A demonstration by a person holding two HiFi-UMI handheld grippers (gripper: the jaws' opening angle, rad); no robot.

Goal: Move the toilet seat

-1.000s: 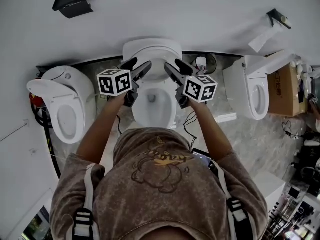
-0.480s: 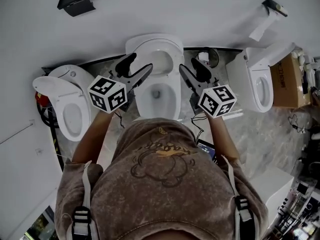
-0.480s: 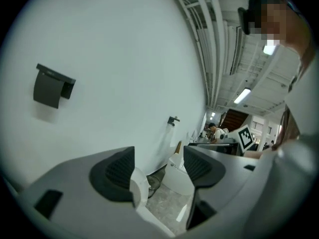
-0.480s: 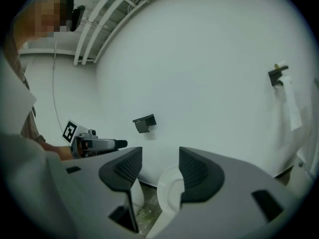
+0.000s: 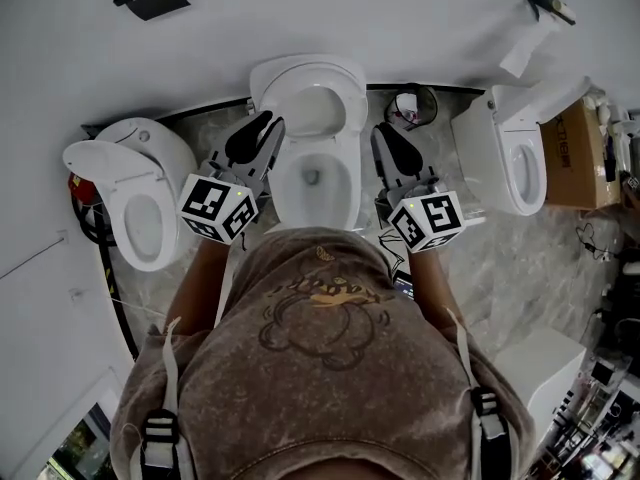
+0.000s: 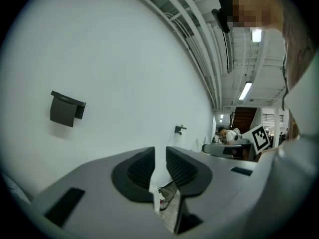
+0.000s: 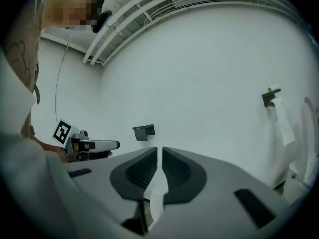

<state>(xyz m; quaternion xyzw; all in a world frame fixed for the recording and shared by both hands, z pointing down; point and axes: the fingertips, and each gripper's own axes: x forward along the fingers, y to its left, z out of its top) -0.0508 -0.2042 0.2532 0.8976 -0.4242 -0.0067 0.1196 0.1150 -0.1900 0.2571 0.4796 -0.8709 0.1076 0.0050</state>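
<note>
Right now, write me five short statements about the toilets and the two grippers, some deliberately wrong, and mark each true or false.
1. Three toilets stand along the wall: the left toilet, the middle toilet and the right toilet. True.
2. The middle toilet's seat lies flat on the bowl. False: it stands raised, leaning back toward the wall.
3. The left gripper clamps the seat. False: its jaws, which have just been closing, hold nothing, and it is beside the bowl.
4. A paper roll hangs on the wall above the right toilet. True.
5. The right gripper is on the middle toilet's right side. True; its jaws have also just been closing, on nothing.
</note>
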